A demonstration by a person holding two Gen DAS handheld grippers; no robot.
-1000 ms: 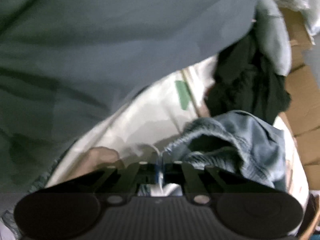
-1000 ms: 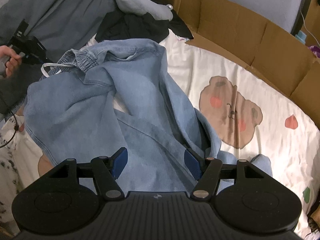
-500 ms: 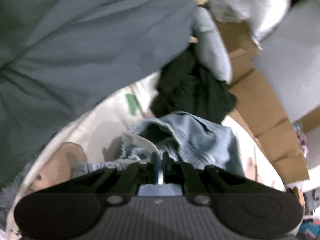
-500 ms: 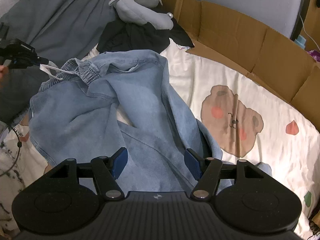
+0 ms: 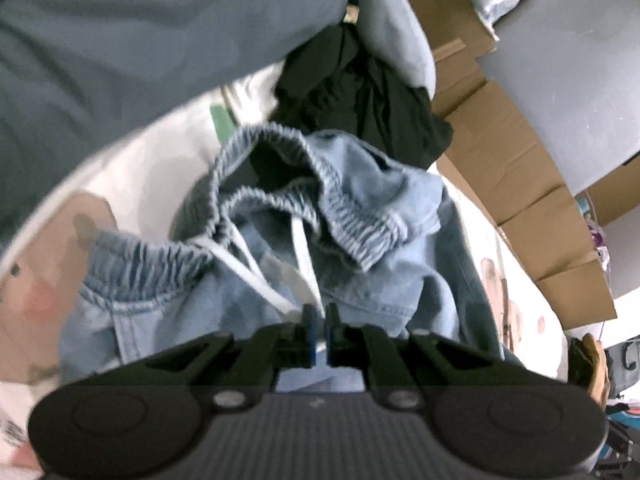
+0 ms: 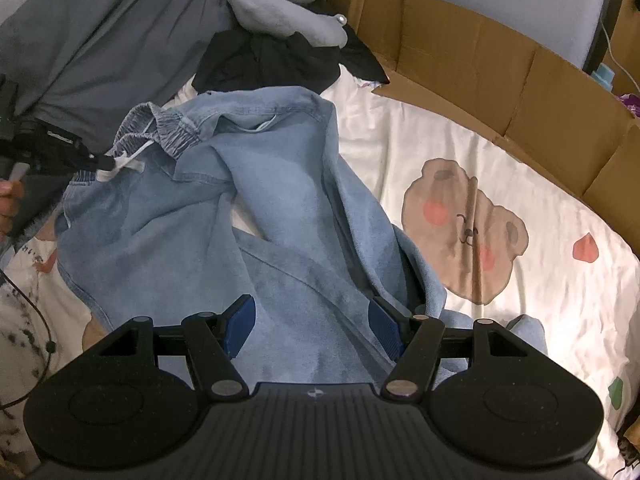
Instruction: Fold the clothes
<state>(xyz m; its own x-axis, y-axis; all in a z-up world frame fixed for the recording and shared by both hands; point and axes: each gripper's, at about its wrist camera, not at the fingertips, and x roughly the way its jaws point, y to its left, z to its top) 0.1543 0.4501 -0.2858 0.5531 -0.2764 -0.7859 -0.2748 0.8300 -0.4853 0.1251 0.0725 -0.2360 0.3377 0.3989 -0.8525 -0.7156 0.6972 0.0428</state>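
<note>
Light blue denim trousers (image 6: 280,208) lie crumpled on the bed sheet, their elastic waistband (image 5: 348,216) gaping open towards the left wrist camera. My left gripper (image 5: 319,312) is shut on the white drawstring (image 5: 256,276), which runs taut from the waistband. From the right wrist, that left gripper (image 6: 102,162) shows at the left, pinching the drawstring (image 6: 128,162) next to the waistband. My right gripper (image 6: 311,316) stands open low over the trouser legs, blue pads (image 6: 240,320) wide apart with denim under them.
A black garment (image 6: 272,60) and a grey neck pillow (image 6: 288,12) lie beyond the waistband. A grey blanket (image 6: 100,40) covers the far left. Cardboard walls (image 6: 480,64) edge the bear-print sheet (image 6: 464,232). A hand (image 6: 8,208) and a cable (image 6: 36,312) are at the left.
My left gripper, still shut on the drawstring, has swung sideways and nearer the waistband, which now fills its view. The right gripper has kept still and open.
</note>
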